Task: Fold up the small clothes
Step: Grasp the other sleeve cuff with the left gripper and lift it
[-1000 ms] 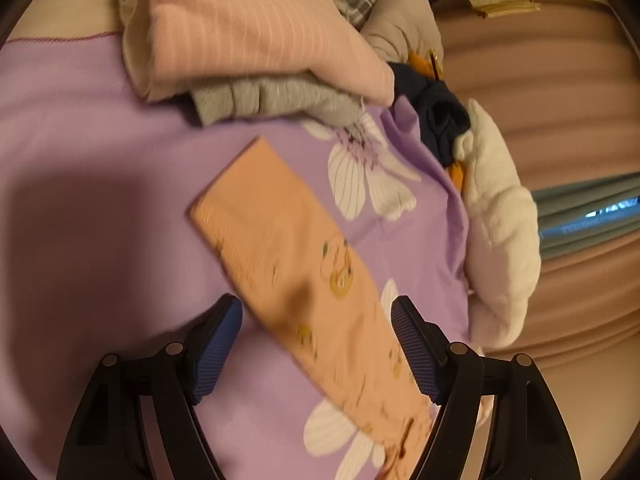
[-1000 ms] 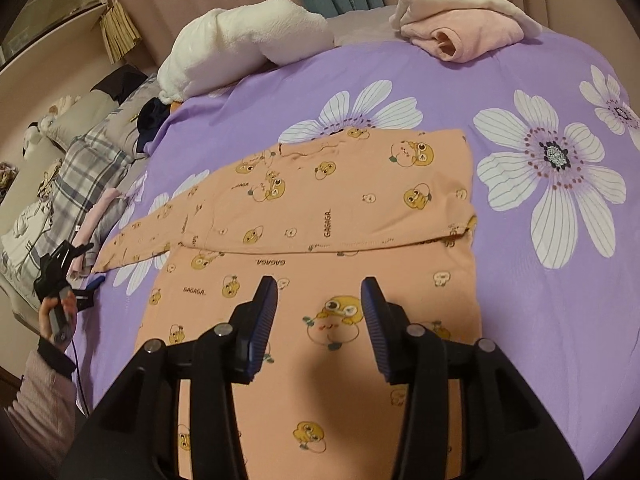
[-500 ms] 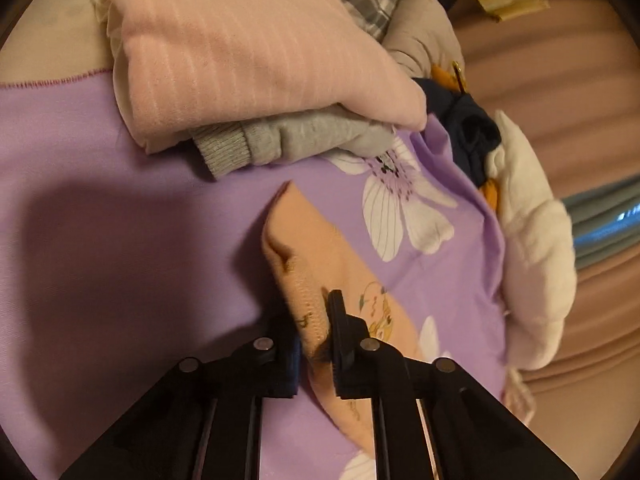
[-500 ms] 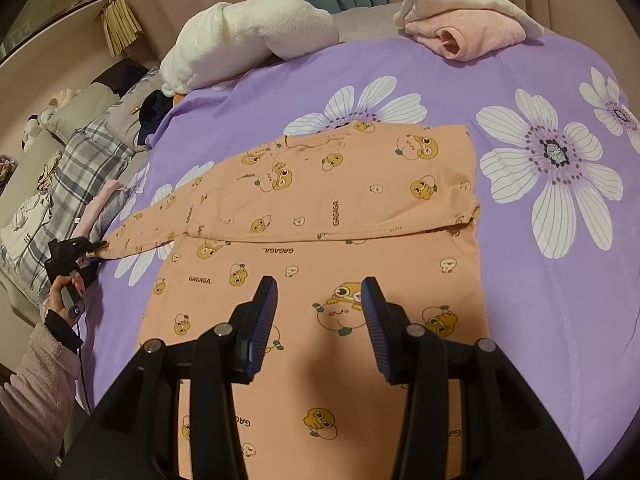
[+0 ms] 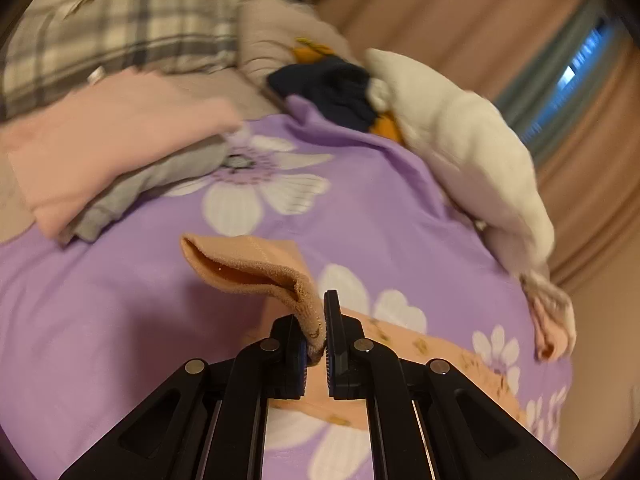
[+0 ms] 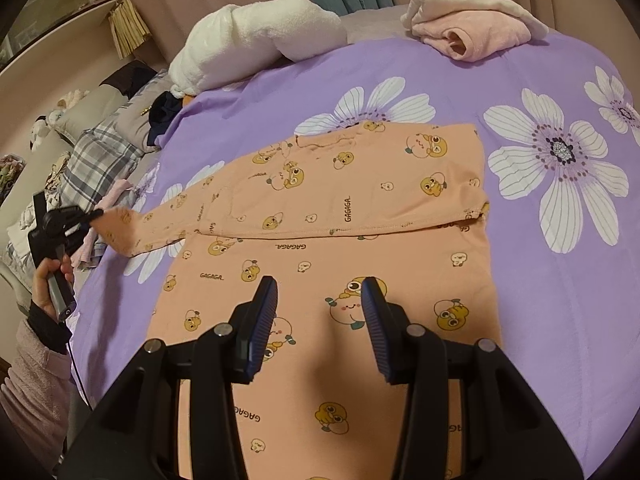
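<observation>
A small orange shirt (image 6: 340,208) with cartoon prints lies flat on the purple flowered bedspread (image 6: 560,280), its top part folded down. Its left sleeve stretches out to the left. My left gripper (image 5: 320,332) is shut on the sleeve cuff (image 5: 248,268) and holds it lifted off the bed; it also shows in the right wrist view (image 6: 86,218) at the far left. My right gripper (image 6: 318,320) is open and empty, hovering over the shirt's lower body.
A white fluffy garment (image 6: 256,40) and a pink one (image 6: 472,28) lie at the bed's far edge. A pink folded pile over a grey garment (image 5: 100,152), a plaid cloth (image 5: 120,32) and a dark navy garment (image 5: 332,88) lie at the left edge.
My left gripper closed on the sleeve cuff, then lifted it off the bed and swung it up. My right gripper stayed open above the shirt.
</observation>
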`<state>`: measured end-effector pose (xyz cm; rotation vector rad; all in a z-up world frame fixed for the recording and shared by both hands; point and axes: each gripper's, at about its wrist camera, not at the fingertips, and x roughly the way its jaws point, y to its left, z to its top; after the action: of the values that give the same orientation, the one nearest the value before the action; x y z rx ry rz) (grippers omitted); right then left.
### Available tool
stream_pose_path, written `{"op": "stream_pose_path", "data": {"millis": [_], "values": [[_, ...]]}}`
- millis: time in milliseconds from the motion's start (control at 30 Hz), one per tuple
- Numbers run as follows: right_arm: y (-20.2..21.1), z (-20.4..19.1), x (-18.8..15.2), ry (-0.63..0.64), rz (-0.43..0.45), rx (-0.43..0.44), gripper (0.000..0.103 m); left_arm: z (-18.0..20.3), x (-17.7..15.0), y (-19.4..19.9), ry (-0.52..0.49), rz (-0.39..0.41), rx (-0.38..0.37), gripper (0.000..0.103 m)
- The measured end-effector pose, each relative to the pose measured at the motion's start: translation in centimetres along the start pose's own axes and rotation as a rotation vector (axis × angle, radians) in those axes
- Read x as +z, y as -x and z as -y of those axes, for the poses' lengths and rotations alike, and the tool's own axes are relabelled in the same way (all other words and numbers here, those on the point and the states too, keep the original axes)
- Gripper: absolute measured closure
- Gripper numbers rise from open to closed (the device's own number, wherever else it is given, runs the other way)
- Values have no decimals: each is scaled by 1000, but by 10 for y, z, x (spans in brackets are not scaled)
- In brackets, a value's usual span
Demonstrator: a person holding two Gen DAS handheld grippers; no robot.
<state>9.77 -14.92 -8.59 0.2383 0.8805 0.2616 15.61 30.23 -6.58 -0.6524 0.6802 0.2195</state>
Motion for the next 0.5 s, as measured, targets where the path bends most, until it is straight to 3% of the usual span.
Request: {"op": "stream_pose_path", "data": {"millis": [500], "values": [[34, 30, -14, -62, 65, 4, 59, 118, -39, 6, -262, -74, -40, 99]]}}
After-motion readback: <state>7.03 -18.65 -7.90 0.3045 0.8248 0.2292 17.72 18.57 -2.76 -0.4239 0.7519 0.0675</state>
